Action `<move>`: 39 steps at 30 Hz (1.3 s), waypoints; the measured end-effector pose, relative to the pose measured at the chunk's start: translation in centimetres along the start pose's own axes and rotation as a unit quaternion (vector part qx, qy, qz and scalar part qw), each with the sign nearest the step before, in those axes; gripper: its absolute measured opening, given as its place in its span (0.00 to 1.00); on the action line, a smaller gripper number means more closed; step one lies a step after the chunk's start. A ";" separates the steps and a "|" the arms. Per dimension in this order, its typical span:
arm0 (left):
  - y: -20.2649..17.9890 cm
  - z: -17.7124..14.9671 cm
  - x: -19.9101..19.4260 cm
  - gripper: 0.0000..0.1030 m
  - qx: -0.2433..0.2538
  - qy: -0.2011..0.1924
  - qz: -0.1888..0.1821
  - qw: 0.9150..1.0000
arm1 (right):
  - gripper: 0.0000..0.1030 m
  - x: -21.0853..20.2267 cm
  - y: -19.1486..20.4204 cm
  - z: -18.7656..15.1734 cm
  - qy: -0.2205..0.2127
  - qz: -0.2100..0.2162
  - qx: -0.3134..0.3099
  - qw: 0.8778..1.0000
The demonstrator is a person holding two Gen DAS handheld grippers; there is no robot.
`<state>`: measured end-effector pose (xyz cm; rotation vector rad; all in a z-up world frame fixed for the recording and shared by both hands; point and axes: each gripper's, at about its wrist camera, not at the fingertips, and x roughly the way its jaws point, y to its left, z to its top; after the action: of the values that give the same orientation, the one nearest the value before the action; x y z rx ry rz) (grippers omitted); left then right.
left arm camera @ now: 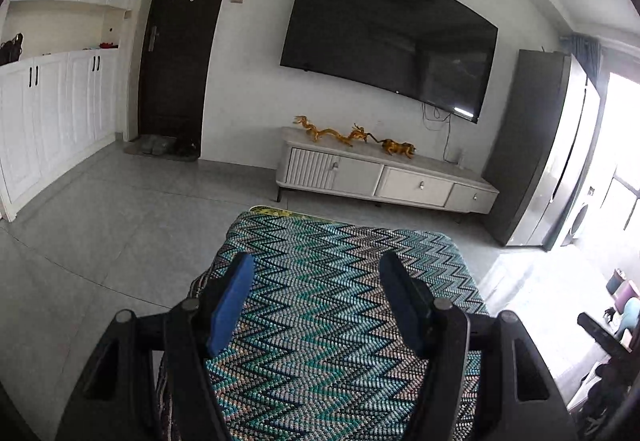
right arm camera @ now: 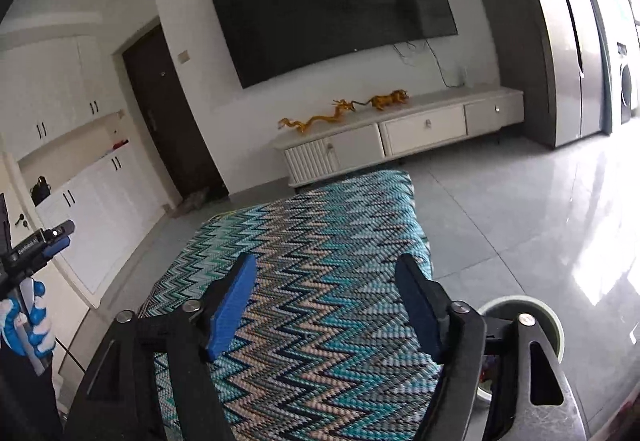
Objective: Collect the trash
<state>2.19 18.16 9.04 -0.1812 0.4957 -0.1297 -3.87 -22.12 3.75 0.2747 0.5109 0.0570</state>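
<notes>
We've got both the left gripper (left arm camera: 316,301) and right gripper (right arm camera: 326,305) spread wide and empty above the teal zigzag-woven table cover (right arm camera: 320,261), no trash showing on it, so next we search, the round pale-green bin (right arm camera: 554,325) waiting beside its right edge.

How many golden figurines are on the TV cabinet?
2: a long dragon at the left end of the TV cabinet, and a stockier animal just right of it, toward the middle.
</notes>
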 end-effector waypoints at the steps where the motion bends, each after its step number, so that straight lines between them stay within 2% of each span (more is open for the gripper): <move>1: -0.6 -0.4 0.0 0.72 0.004 -0.001 0.001 1.000 | 0.78 0.1 0.5 0.0 -0.001 -0.001 -0.005 1.000; 9: -6.0 -3.7 1.2 0.76 0.053 -0.002 0.028 0.998 | 0.89 0.8 3.4 0.2 -0.018 -0.027 -0.023 0.999; 13: -8.3 -5.0 1.8 0.82 0.075 -0.009 0.055 0.996 | 0.94 1.4 3.4 0.1 -0.029 -0.052 -0.020 0.998; 17: -10.4 -6.3 2.5 0.89 0.097 -0.013 0.067 0.993 | 0.95 2.2 3.0 -0.4 -0.025 -0.058 -0.022 0.998; 23: -12.8 -8.0 3.5 0.98 0.111 -0.012 0.050 0.992 | 0.95 3.3 1.8 -1.7 -0.009 -0.091 -0.044 0.995; 39: -18.2 -11.2 7.7 1.00 0.149 0.040 0.011 0.988 | 0.95 5.1 -4.4 -4.6 0.030 -0.153 -0.002 0.988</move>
<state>2.08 -2.42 -0.48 0.1224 0.5522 -0.1879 -1.73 -24.64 -3.71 0.1892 0.6069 -0.2328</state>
